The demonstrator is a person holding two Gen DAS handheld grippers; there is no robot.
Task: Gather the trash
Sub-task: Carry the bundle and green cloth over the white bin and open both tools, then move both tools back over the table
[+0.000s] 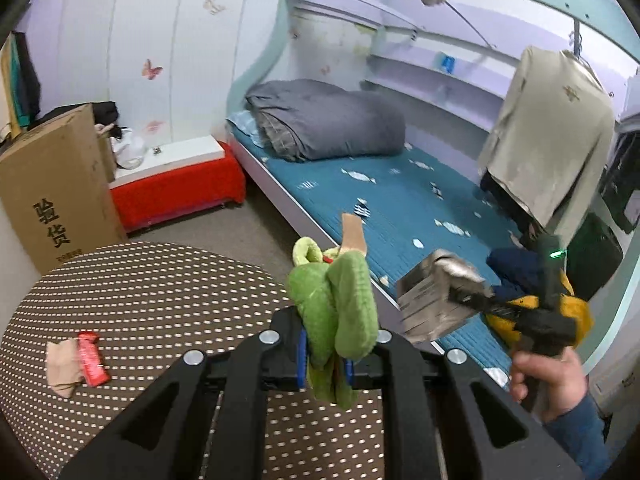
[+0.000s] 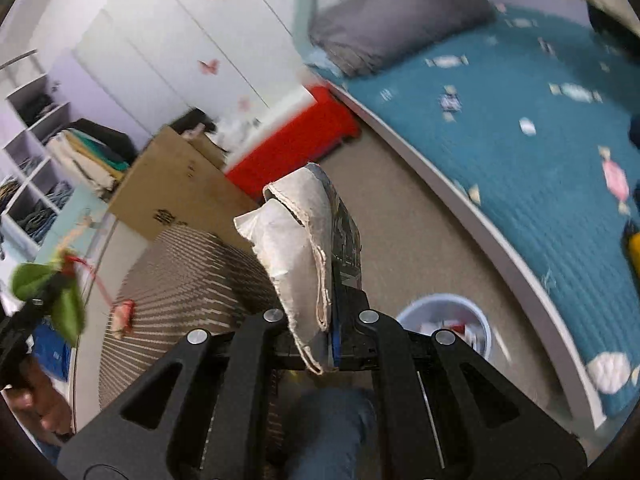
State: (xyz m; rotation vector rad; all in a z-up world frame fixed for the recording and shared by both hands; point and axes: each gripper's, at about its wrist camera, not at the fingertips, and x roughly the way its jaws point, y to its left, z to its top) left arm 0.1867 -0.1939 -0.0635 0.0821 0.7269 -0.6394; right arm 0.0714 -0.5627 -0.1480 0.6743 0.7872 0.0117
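My left gripper [image 1: 326,354] is shut on a crumpled green cloth piece [image 1: 340,300] with a tan tag sticking up behind it. It hangs over the edge of the round dotted table [image 1: 160,288]. A red wrapper [image 1: 93,358] lies on a beige tissue [image 1: 60,364] at the table's left. My right gripper [image 2: 330,336] is shut on a flat grey-white foil pouch [image 2: 296,240] with a torn edge. The left wrist view shows that pouch [image 1: 436,300] held over the bed's edge. A white bin [image 2: 444,320] with scraps inside stands on the floor just right of the right gripper.
A bed with a teal sheet [image 1: 400,200] and a grey duvet [image 1: 328,120] fills the right side. A cardboard box [image 1: 60,184] and a red bench [image 1: 180,188] stand against the wall. A jacket [image 1: 548,136] hangs by the bed. A person's hand [image 1: 548,380] grips the right tool.
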